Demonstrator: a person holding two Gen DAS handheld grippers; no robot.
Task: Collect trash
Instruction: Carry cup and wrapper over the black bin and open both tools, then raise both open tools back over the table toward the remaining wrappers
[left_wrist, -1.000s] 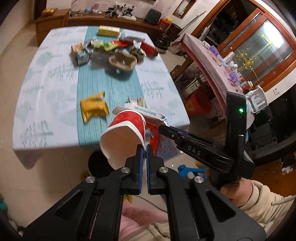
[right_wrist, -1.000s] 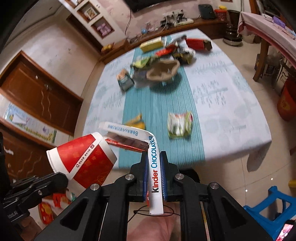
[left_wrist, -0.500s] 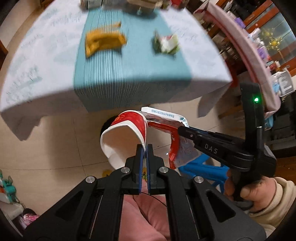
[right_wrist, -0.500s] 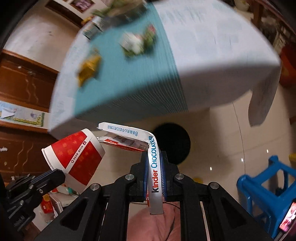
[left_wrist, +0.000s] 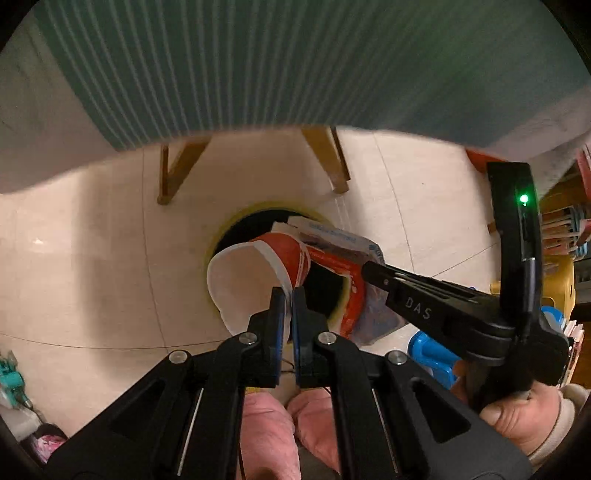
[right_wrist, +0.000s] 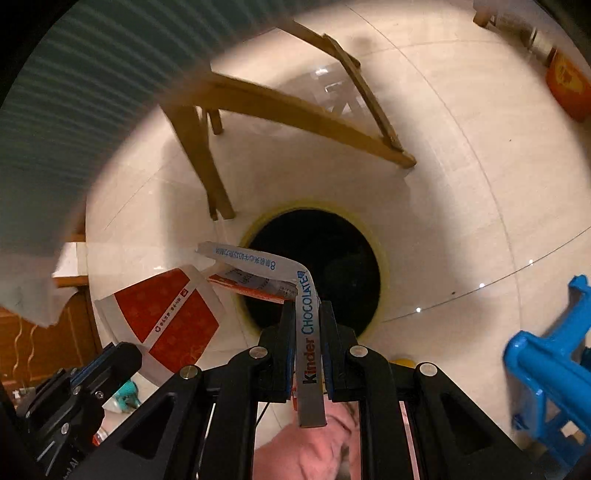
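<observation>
1. The left gripper (left_wrist: 288, 295) points steeply down, and its jaws are pressed together on the rim of a red and white paper cup (left_wrist: 258, 273). The cup lies on its side with its open mouth toward the camera, and it hangs over the left edge of the bin's opening.
2. Under both grippers a round trash bin (right_wrist: 314, 266) stands on the pale tiled floor (right_wrist: 443, 184). It has a yellow rim and is dark inside.
3. The right gripper (right_wrist: 308, 317) also points down and is pinching a flattened Kinder Chocolate box (right_wrist: 308, 332). The white strip of the box goes between the two pads, and its bent upper part reaches to the left over the bin mouth.
4. In the left wrist view the box (left_wrist: 354, 280) is just beside the cup; if they touch, I cannot tell.
5. The striped teal cloth of the worktop (left_wrist: 295, 62) hangs above, and wooden legs (right_wrist: 207, 162) stand behind the bin.
6. At the right a blue plastic stool (right_wrist: 546, 365) stands on the floor, near the bin but apart from it.
</observation>
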